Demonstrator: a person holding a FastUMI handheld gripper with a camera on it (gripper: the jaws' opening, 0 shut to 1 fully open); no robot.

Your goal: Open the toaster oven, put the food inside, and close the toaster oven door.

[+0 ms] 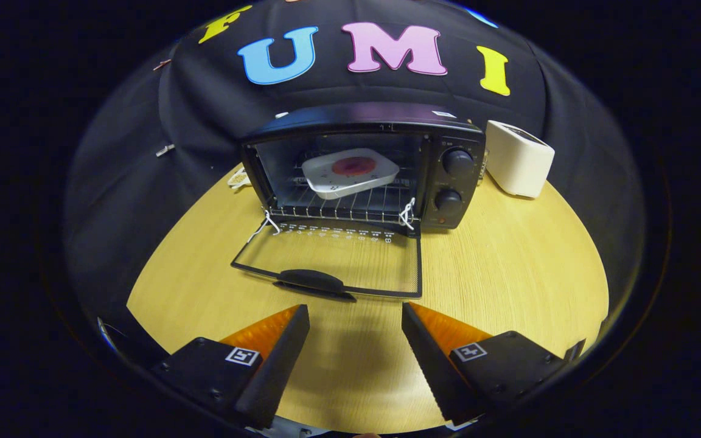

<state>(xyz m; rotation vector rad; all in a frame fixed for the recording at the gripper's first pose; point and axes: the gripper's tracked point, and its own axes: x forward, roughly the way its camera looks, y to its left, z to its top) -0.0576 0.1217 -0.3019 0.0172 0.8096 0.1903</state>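
The gripper hovers above the near part of the table. Its two fingers stand wide apart with nothing between them; only bare wood shows in the gap. Neither finger touches any object.

The oven sits on the table beyond the fingers, towards the far side. Its door is fully open, folded down flat onto the table with the glass pane facing up. The door handle lies at the near edge of the door, just ahead of the left finger and apart from it. Two white ties show at the door hinges, one at each side.

Inside the oven, a white plate rests on the wire rack. The plate sits slightly tilted, towards the far part of the chamber. The food, a round dark-red item, lies in the middle of the plate.

Two knobs are mounted one above the other on the panel at the right of the chamber.

A white toaster stands just to the right of the oven, near it but apart. A pale cord lies on the table at the far left of the oven.
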